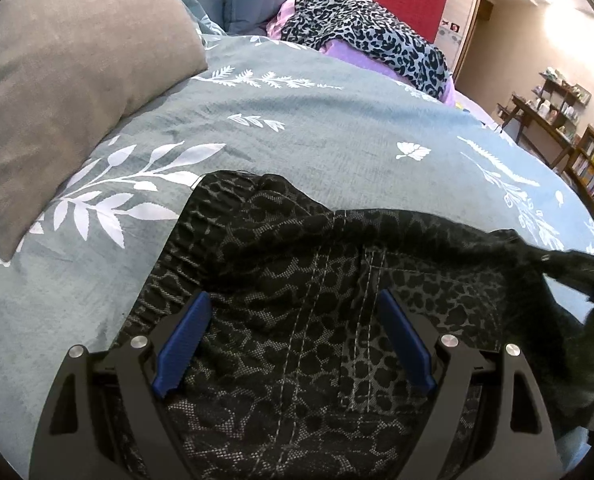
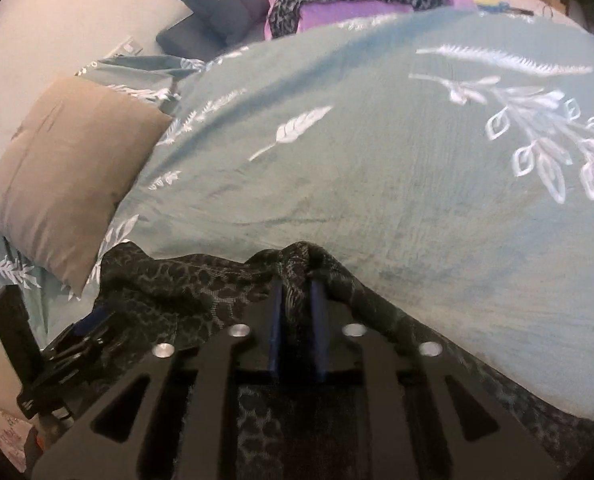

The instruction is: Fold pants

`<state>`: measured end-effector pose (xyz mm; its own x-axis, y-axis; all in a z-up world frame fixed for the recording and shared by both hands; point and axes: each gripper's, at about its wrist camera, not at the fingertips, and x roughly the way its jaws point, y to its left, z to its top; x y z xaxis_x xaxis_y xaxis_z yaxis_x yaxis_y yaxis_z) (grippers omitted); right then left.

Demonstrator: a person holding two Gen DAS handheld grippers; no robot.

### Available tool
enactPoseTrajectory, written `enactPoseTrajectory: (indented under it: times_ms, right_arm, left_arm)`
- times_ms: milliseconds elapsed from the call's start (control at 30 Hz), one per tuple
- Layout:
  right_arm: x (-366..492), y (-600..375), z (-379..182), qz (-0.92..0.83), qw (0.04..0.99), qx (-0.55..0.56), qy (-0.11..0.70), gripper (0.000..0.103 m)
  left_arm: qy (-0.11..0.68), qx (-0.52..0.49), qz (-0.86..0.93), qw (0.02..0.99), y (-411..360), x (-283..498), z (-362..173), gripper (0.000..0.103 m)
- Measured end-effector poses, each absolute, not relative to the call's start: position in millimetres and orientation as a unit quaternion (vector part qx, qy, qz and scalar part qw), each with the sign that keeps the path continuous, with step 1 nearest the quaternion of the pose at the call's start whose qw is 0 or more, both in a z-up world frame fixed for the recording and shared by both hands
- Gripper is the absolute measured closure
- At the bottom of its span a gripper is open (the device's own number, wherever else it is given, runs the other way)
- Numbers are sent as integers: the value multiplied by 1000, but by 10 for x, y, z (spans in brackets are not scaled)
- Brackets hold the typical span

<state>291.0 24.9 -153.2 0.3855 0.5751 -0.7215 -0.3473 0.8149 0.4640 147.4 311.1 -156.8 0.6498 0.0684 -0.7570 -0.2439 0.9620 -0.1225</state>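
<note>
The pants (image 1: 305,280) are dark grey with a black animal-spot print and lie on the bed near its front edge. My left gripper (image 1: 293,304) is open, its blue pads spread wide over the fabric near the seams. My right gripper (image 2: 297,284) is shut on a bunched fold of the pants (image 2: 201,280), which it lifts a little off the bed. The left gripper also shows at the lower left of the right wrist view (image 2: 85,332), over the same garment.
The bed has a grey-blue cover with white leaf print (image 1: 337,136). A brown pillow (image 1: 69,80) lies at the left. A leopard-print cloth on a purple one (image 1: 361,28) lies at the far end. Shelves and a desk (image 1: 557,120) stand at the right.
</note>
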Motion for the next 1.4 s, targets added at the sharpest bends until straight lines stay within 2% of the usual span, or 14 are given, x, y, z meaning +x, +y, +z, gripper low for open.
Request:
enactPoseTrajectory:
  times_ms: [33, 67, 233, 500, 733, 967, 1200, 1400]
  right_arm:
    - [2889, 173, -1486, 269, 831, 122, 471, 58]
    - [2865, 108, -1439, 267, 835, 129, 464, 54]
    - [2549, -263, -1230, 249, 863, 82, 432, 54]
    - [1878, -497, -1373, 217, 875, -9, 433, 54]
    - [1642, -737, -1586, 198, 870, 3, 451, 54]
    - [1620, -823, -1859, 193, 857, -5, 478, 54]
    - [1554, -1266, -1605, 191, 878, 71, 433, 53]
    - [1395, -2048, -1542, 115, 895, 133, 410, 53]
  left_arm:
    - [410, -107, 88, 901, 3115, 1483, -1572, 18]
    - [412, -105, 90, 900, 3110, 1488, -1579, 18]
    - [421, -79, 110, 897, 3011, 1519, -1543, 18]
    - [393, -35, 107, 913, 2507, 1422, -1240, 17]
    - [395, 32, 64, 916, 1812, 1471, -1335, 14]
    - [449, 44, 92, 888, 1698, 1656, -1788, 13]
    - [450, 56, 109, 885, 1606, 1652, -1663, 13]
    - [431, 72, 73, 896, 1112, 1584, -1431, 13]
